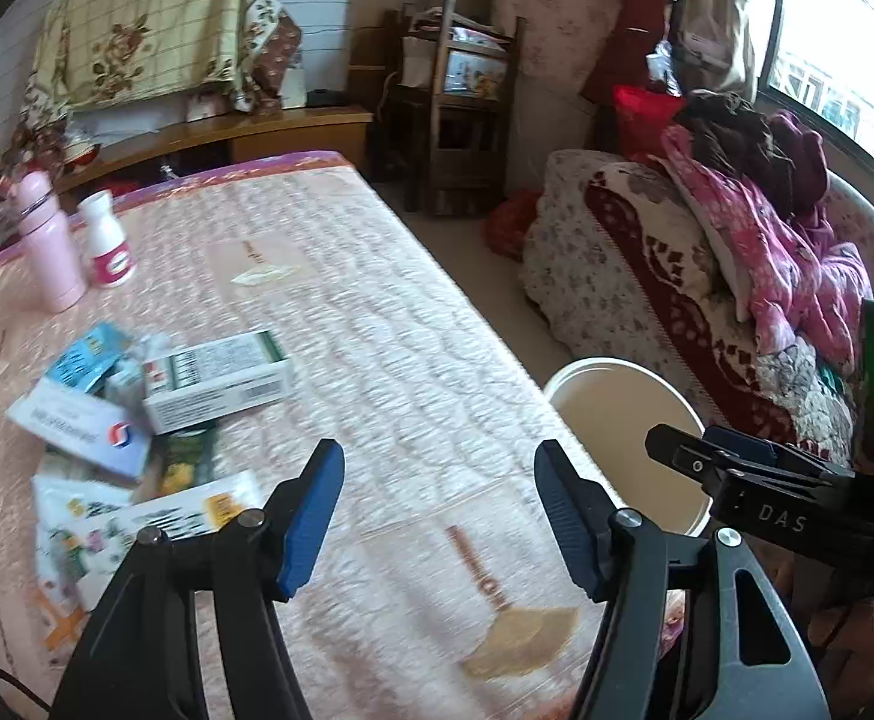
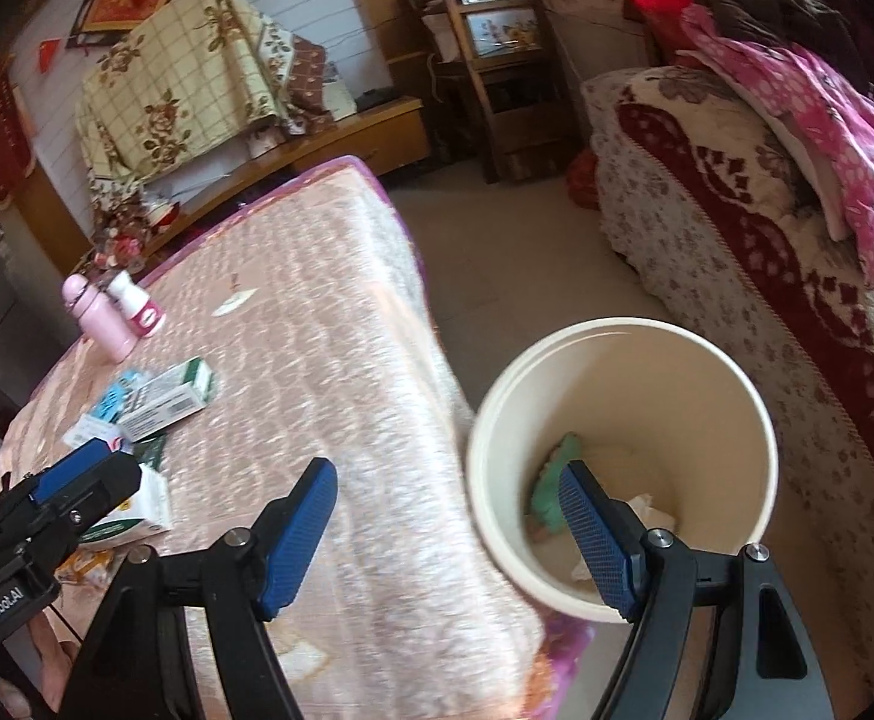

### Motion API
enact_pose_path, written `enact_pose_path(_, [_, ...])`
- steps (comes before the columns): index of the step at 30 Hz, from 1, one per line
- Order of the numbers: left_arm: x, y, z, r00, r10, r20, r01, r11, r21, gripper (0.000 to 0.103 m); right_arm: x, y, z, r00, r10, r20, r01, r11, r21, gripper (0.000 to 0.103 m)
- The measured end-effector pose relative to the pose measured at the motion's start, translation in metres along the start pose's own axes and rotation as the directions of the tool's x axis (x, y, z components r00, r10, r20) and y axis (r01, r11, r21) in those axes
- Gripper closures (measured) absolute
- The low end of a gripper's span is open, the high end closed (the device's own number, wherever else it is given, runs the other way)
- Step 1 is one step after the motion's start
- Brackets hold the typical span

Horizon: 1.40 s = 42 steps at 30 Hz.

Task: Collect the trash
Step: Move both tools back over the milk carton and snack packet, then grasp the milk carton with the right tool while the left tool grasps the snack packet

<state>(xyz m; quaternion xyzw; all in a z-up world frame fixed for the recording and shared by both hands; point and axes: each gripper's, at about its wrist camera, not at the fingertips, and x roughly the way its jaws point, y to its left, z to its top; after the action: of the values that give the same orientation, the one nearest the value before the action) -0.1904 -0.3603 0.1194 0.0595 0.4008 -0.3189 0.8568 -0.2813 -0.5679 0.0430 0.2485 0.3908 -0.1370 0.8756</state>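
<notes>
Currently both of your tools are empty: the left gripper (image 1: 437,516) stands with jaws spread wide over the quilted bed cover (image 1: 347,300), and the right gripper (image 2: 449,531) is equally spread, one finger over the cover's edge, the other over the cream bucket (image 2: 737,396) just beside the bed. The trash lies in a loose pile on the cover to your left. The green-and-white carton (image 1: 215,381) looks like light, hollow card, stiff along its edges yet crushable on its broad faces; pinch it across the short sides. The blue sachet (image 1: 86,357) and the flat printed packets (image 1: 137,525) appear thin and slick, so take them by an edge. Count: one carton on top, roughly five or six pieces in all, overlap preventing certainty; two upright bottles, a pink flask (image 1: 47,240) and a white bottle (image 1: 107,240); one bucket, already holding a green scrap (image 2: 548,480) and crumpled paper.
</notes>
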Motion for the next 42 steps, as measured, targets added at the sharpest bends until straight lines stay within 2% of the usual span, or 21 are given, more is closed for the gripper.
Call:
enact_pose_path(6, [-0.024, 0.037, -0.014, 0.999, 0.053, 0.005, -0.053, 0.998, -0.027, 0.036, -0.001, 0.038, -0.007, 0.999, 0.051, -0.013, -0.051, 0.997, -0.051, 0.023])
enact_pose_path(11, [-0.048, 0.083, -0.033, 0.993, 0.117, -0.001, -0.116, 0.991, -0.064, 0.036, 0.004, 0.074, -0.018, 0.994, 0.095, -0.045, -0.099, 0.989, -0.113, 0.023])
enact_pose_path(17, [-0.064, 0.152, -0.061, 0.971, 0.236, -0.046, -0.24, 0.962, -0.13, 0.036, 0.017, 0.116, -0.034, 0.982, 0.153, -0.109, -0.17, 0.97, -0.174, 0.023])
enact_pose_path(20, [-0.061, 0.181, -0.072, 0.96, 0.265, -0.091, -0.277, 0.945, -0.176, 0.036, 0.025, 0.136, -0.044, 0.977, 0.159, -0.143, -0.188, 0.958, -0.215, 0.023])
enact_pose_path(26, [-0.05, 0.201, -0.063, 0.954, 0.287, -0.09, -0.3, 0.931, -0.208, 0.036, 0.033, 0.162, -0.056, 0.971, 0.166, -0.174, -0.208, 0.943, -0.262, 0.023])
enact_pose_path(29, [-0.035, 0.195, -0.052, 0.942, 0.316, -0.111, -0.332, 0.925, -0.184, 0.036, 0.035, 0.163, -0.056, 0.97, 0.163, -0.182, -0.207, 0.944, -0.258, 0.023])
enact_pose_path(31, [-0.022, 0.183, -0.049, 0.928, 0.337, -0.159, -0.358, 0.924, -0.137, 0.036, 0.035, 0.16, -0.054, 0.971, 0.16, -0.18, -0.203, 0.946, -0.253, 0.023])
enact_pose_path(34, [-0.01, 0.16, -0.055, 0.944, 0.27, -0.189, -0.29, 0.953, -0.088, 0.038, 0.032, 0.15, -0.051, 0.974, 0.149, -0.168, -0.188, 0.953, -0.24, 0.023])
enact_pose_path(36, [-0.008, 0.139, -0.059, 0.945, 0.281, -0.167, -0.291, 0.956, -0.04, 0.038, 0.03, 0.141, -0.047, 0.977, 0.139, -0.16, -0.173, 0.959, -0.223, 0.023])
enact_pose_path(38, [-0.005, 0.125, -0.062, 0.962, 0.205, -0.183, -0.214, 0.976, -0.034, 0.038, 0.029, 0.13, -0.043, 0.98, 0.128, -0.149, -0.157, 0.968, -0.198, 0.023])
enact_pose_path(40, [-0.009, 0.109, -0.062, 0.972, 0.167, -0.166, -0.171, 0.985, -0.01, 0.038, 0.027, 0.118, -0.037, 0.984, 0.109, -0.138, -0.131, 0.978, -0.165, 0.023])
enact_pose_path(42, [-0.013, 0.101, -0.061, 0.983, 0.066, -0.172, -0.069, 0.998, -0.011, 0.038, 0.026, 0.109, -0.032, 0.987, 0.094, -0.132, -0.112, 0.984, -0.137, 0.023])
